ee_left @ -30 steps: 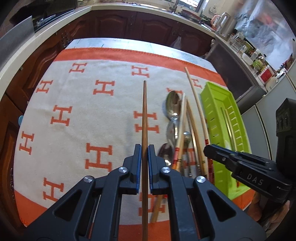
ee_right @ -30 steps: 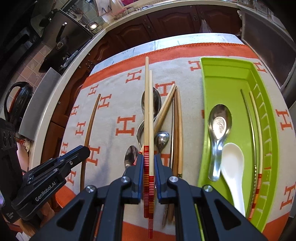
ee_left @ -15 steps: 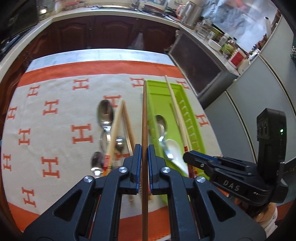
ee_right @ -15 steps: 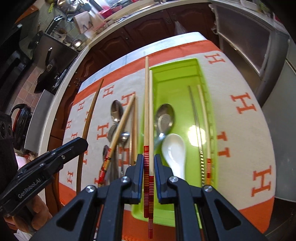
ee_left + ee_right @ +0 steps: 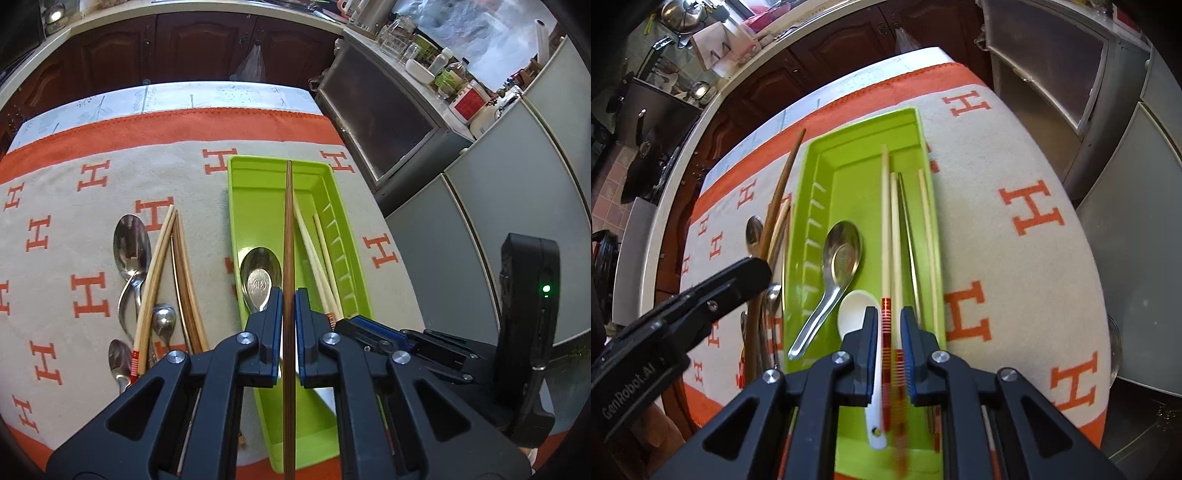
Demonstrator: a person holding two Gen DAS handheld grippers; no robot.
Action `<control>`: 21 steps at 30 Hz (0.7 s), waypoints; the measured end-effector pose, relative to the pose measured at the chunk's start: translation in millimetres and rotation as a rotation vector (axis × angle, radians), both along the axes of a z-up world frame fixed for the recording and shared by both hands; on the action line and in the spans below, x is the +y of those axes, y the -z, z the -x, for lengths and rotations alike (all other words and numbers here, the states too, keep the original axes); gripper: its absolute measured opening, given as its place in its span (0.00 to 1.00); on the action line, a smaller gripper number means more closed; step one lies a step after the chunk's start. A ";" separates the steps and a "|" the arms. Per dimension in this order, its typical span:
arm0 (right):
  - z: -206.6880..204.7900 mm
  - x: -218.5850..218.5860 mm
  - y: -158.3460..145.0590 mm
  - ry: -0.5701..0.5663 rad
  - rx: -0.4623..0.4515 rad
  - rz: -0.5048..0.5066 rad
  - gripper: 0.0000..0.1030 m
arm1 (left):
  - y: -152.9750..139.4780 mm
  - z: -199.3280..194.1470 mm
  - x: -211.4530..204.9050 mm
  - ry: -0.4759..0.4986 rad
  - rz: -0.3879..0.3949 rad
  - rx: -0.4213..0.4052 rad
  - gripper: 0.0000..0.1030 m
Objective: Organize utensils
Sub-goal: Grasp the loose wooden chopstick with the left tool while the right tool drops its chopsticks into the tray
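My left gripper (image 5: 289, 295) is shut on a dark brown chopstick (image 5: 288, 221), which it holds lengthwise above the green tray (image 5: 258, 192). The tray (image 5: 857, 177) holds a metal spoon (image 5: 842, 251), a white spoon (image 5: 855, 310), a thin metal chopstick (image 5: 905, 221) and a pale chopstick (image 5: 925, 221). My right gripper (image 5: 889, 314) is low over the tray's near end. Two pale red-banded chopsticks (image 5: 885, 221) lie between its jaws, which are slightly apart. The rear ends of these chopsticks are blurred. The left gripper (image 5: 750, 269) is to its left, and the right gripper (image 5: 343, 325) shows in the left wrist view.
Several metal spoons (image 5: 131, 243) and loose chopsticks (image 5: 162, 266) lie left of the tray on the orange-and-cream cloth (image 5: 92, 221). The table ends just right of the tray, beside grey cabinets (image 5: 480, 221). Dark wooden cupboards (image 5: 184, 48) line the far side.
Both grippers have swung right, from over the loose pile to over the tray. The pale chopsticks now sit lower between the right jaws and their rear ends blur. The left grip is unchanged.
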State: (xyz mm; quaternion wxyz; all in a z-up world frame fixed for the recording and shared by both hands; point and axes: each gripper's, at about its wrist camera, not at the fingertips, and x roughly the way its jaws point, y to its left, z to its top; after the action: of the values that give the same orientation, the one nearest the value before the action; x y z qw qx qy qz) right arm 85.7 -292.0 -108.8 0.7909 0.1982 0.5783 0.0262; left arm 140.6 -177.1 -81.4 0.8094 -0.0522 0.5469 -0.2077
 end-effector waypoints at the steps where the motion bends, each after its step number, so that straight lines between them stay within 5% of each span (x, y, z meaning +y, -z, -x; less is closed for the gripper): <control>1: -1.7 -1.8 0.0 0.005 0.000 -0.002 0.14 | 4.6 -3.8 -2.9 -0.002 -0.002 0.012 0.04; 8: 9.0 -9.8 -10.3 0.038 -0.041 -0.005 0.18 | 29.4 -17.1 -10.6 -0.016 -0.003 0.070 0.04; 21: 32.8 -15.4 -21.9 0.064 -0.073 0.004 0.18 | 20.7 -6.2 -15.3 -0.002 -0.054 0.041 0.05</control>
State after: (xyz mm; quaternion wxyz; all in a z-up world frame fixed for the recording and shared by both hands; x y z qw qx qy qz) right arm 52.8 -307.5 -86.9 0.8124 0.2137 0.5426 0.0069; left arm 146.8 -192.4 -102.1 0.7993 -0.0351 0.5688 -0.1907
